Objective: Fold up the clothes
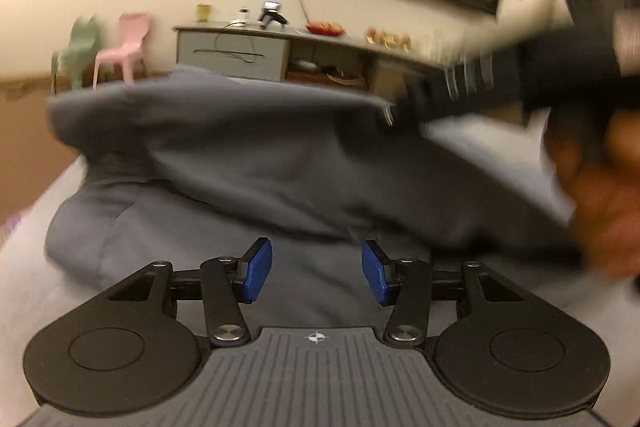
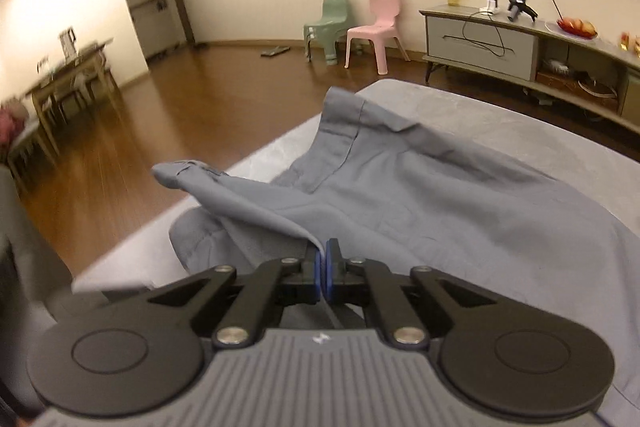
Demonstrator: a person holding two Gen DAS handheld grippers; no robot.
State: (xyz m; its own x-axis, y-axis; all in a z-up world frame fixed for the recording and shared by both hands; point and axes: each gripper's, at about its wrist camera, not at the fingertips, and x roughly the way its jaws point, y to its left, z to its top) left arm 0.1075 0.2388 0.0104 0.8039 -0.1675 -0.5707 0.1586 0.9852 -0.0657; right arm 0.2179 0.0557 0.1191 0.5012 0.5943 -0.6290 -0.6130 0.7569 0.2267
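- Nearest us in the left wrist view, our left gripper (image 1: 317,273) hangs with jaws apart and nothing between them, above the grey shirt (image 1: 248,163) on the bed (image 1: 24,267).
- Right wrist view: our right gripper (image 2: 323,273) is clamped on a shirt fold, lifting it near the left bed edge.

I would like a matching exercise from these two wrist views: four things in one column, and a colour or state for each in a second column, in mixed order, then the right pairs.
Column one:
1. left gripper
2. right gripper
3. grey-blue shirt
4. small chair nearest the TV cabinet

Column two:
A. pink
B. jaws apart, nothing between the pads
C. spread on the grey surface, one edge lifted
D. jaws closed on a fold of fabric

Pairs: 1-B, 2-D, 3-C, 4-A
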